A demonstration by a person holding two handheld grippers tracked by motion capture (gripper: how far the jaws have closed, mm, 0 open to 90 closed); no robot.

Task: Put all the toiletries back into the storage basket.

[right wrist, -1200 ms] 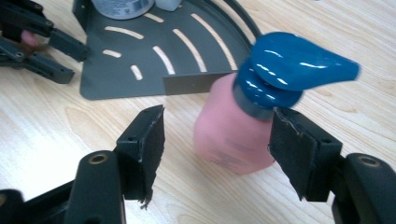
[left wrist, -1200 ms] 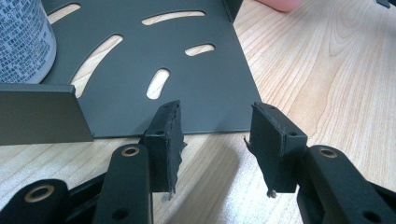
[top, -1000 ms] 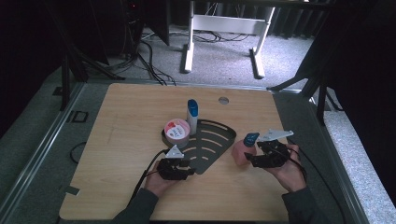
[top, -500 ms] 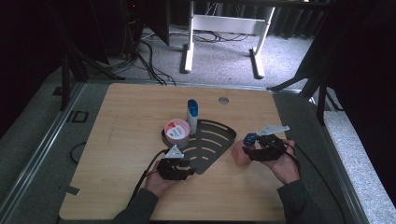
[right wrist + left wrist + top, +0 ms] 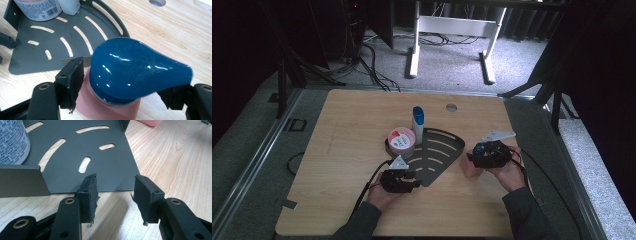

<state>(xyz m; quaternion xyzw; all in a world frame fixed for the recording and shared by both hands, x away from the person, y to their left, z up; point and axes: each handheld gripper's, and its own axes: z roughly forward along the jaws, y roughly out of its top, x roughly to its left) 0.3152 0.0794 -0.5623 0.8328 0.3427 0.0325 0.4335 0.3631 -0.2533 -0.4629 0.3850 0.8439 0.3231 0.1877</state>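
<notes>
- A dark metal corner rack [image 5: 439,155] with curved slots lies flat near the middle of a wooden table [image 5: 342,130]; every place below is given from this rack.
- Two containers stand in the rack's back corner: a round tub with a red and white label [image 5: 401,141] and, touching it, a tall white tube with a blue cap [image 5: 417,121].
- The rest of the rack's slotted floor is bare.
- A pink bottle with a glossy blue flip cap [image 5: 130,72] stands upright on the table just beside the rack's right edge, outside it.
- The right gripper [image 5: 484,155], held in the person's right hand, has this bottle between its jaws. The jaws have just been opening; in the right gripper view a narrow gap shows between the left pad and the bottle, and the other pad is hidden behind the cap.
- The left gripper [image 5: 115,195] sits at the rack's near edge, jaws apart with nothing between them, the tips just short of the metal.
</notes>
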